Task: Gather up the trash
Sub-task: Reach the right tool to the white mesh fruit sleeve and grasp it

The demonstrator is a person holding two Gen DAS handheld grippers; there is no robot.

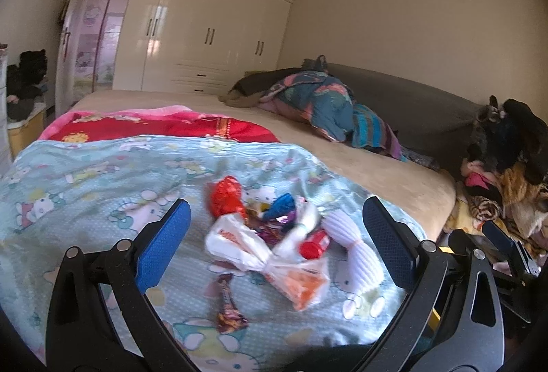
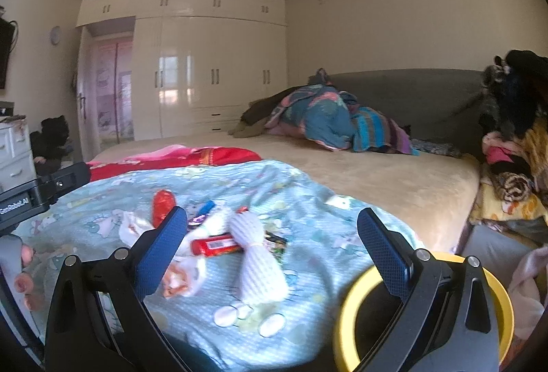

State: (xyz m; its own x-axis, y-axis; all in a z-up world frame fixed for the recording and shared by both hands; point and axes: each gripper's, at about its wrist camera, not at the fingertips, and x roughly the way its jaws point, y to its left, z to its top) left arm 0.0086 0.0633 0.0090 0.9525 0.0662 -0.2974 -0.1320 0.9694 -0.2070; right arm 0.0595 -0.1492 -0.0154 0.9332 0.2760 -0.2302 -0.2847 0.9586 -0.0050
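A heap of trash lies on a light blue cartoon blanket point(image 1: 85, 173) on the bed. In it are a knotted white plastic bag point(image 1: 253, 252), a red foil wrapper point(image 1: 226, 194), a blue wrapper point(image 1: 282, 204), a red tube wrapper point(image 1: 313, 243), a white ribbed foam sleeve point(image 1: 352, 255) and a candy wrapper point(image 1: 227, 307). My left gripper point(image 1: 277, 242) is open, its jaws on either side of the heap, holding nothing. My right gripper point(image 2: 274, 245) is open too, with the red tube wrapper point(image 2: 215, 245) and the foam sleeve point(image 2: 260, 262) between and beyond its jaws. A yellow-rimmed bin point(image 2: 346, 313) stands below the right jaw.
Bundled bedding point(image 1: 318, 104) lies at the bed's far side by a grey headboard point(image 1: 411, 98). A red and pink blanket point(image 1: 154, 125) lies beyond the blue one. Clothes point(image 2: 513, 139) are heaped at the right. Cream wardrobes point(image 1: 205, 29) line the back wall. A person's fingers point(image 2: 25, 272) show at left.
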